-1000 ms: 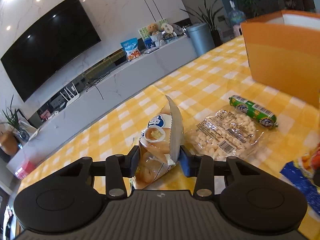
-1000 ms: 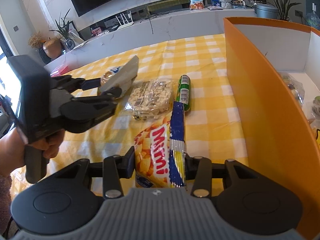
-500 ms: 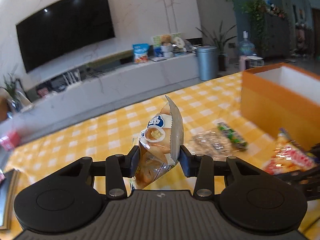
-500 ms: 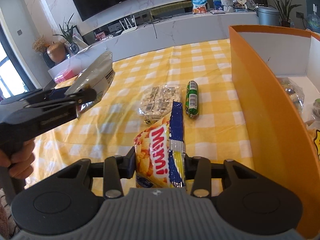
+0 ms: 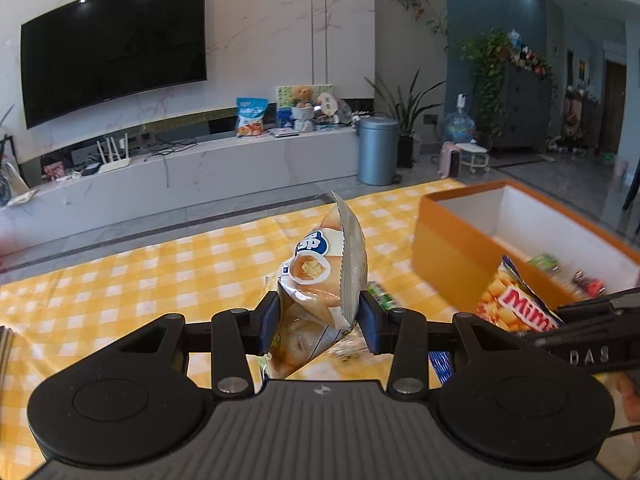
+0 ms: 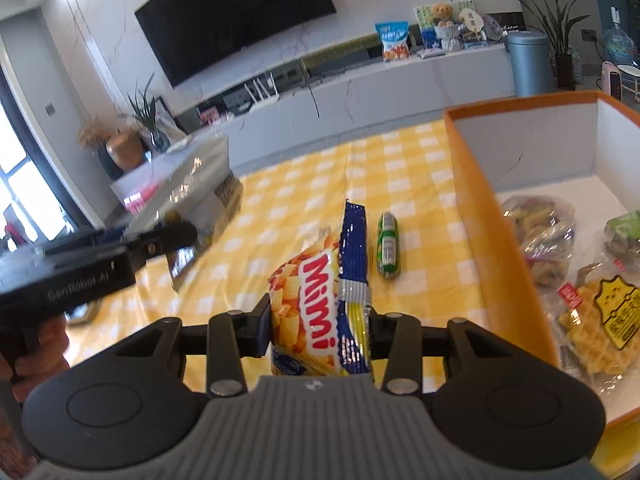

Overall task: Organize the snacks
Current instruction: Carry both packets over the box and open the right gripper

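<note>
The left gripper [image 5: 318,322] points forward and somewhat downward over the table, its black jaws pinched on a crinkled pale snack packet with a blue logo and a serrated silver seam [image 5: 320,280], which stands up between the pads, clear of the cloth. The right gripper [image 6: 318,326] is angled much the same way and is clamped on a red-and-orange "Mimi" crisp bag with a blue striped edge [image 6: 320,300], also held above the table. In the right wrist view the left gripper's black body shows at the left edge, gripped by a person's hand [image 6: 38,344]; the two tools are side by side, close but apart.

The open orange cardboard box with white inner walls [image 6: 476,184] stands just to the right of the Mimi bag, its near wall rising beside the right jaw. Inside lie several clear-wrapped snacks (one is a waffle pack with a yellow label [image 6: 596,328]), with bare white floor toward the far corner. A green sausage-shaped stick [image 6: 388,246] lies on the cloth beside the box wall, ahead of the right gripper.

The table wears a yellow-and-white checked cloth [image 5: 140,280], mostly bare to the left. Beyond it are a long white marble-look cabinet [image 5: 200,172], a wall-mounted black television [image 5: 112,44] and a grey cylindrical bin [image 5: 378,150].
</note>
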A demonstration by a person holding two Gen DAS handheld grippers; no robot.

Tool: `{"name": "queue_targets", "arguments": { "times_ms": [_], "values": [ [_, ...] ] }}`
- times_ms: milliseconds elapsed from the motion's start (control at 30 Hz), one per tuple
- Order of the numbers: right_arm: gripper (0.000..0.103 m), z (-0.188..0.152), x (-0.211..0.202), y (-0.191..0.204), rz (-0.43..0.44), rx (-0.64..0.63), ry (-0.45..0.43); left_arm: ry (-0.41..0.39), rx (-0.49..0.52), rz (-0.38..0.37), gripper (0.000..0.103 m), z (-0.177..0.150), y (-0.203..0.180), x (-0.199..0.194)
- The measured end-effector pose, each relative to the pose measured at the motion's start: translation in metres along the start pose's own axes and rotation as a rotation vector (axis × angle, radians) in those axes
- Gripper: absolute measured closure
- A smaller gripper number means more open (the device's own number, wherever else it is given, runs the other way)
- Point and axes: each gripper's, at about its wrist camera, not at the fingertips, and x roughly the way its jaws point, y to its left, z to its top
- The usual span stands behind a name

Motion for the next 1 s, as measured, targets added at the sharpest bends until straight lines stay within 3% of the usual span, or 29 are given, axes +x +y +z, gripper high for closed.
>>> {"name": "queue_targets", "arguments": {
  "times_ms": [233,500,767,1000],
  "values": [
    [0.063,0.021,-0.047,-0.024,-0.02,0.068,-0.127,-0.012,-0.043,-0.041,0.056,0.011,-0.008,-0.01],
    [0.063,0.045,-0.098,-0.077,-0.06,0.204,-0.245,-0.071,-0.05,-0.091,0.056,0.024,-0.028,-0.01],
    [0.063,0.062,-0.105,-0.114,-0.131,0.244,-0.203,-0.103,-0.13,-0.18,0.056,0.038,-0.033,0.004],
    [0.063,0.077,-0.087,-0.144,-0.183,0.262,-0.148,-0.089,-0.208,-0.251,0.056,0.044,-0.035,0.021]
  ]
}}
